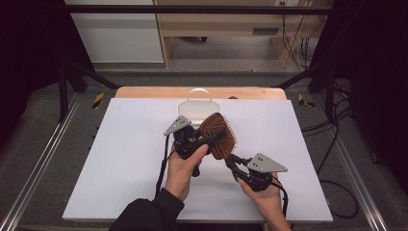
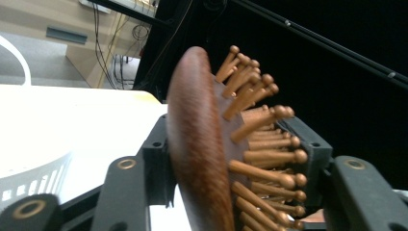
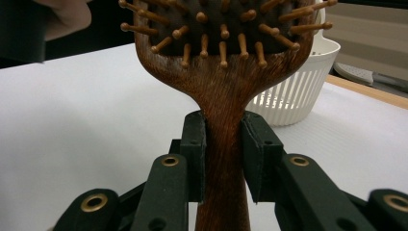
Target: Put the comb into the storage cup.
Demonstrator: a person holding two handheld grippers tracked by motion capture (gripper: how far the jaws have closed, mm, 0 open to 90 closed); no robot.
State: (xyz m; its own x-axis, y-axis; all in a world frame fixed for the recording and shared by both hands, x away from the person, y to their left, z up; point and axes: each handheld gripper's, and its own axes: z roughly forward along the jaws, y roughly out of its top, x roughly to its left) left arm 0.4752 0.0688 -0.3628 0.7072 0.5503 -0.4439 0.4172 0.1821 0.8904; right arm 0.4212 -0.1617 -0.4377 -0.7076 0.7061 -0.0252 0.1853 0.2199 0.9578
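Nearest me, my right claw pinches the handle of the wooden paddle hairbrush, its pads pressed flat on either side of the neck, which I judge keeps the brush steady above the tabletop. Just beyond, my left claw straddles the brush head, back against one pad and bristles toward the other, though I cannot tell if it truly grips. Farthest sits the white slotted basket, seemingly where the brush belongs.

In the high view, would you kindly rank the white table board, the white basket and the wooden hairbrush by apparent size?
1. White table board, largest by far.
2 and 3. Unsure: the wooden hairbrush and the white basket look alike; the brush is lifted nearer the camera and covers part of the basket.
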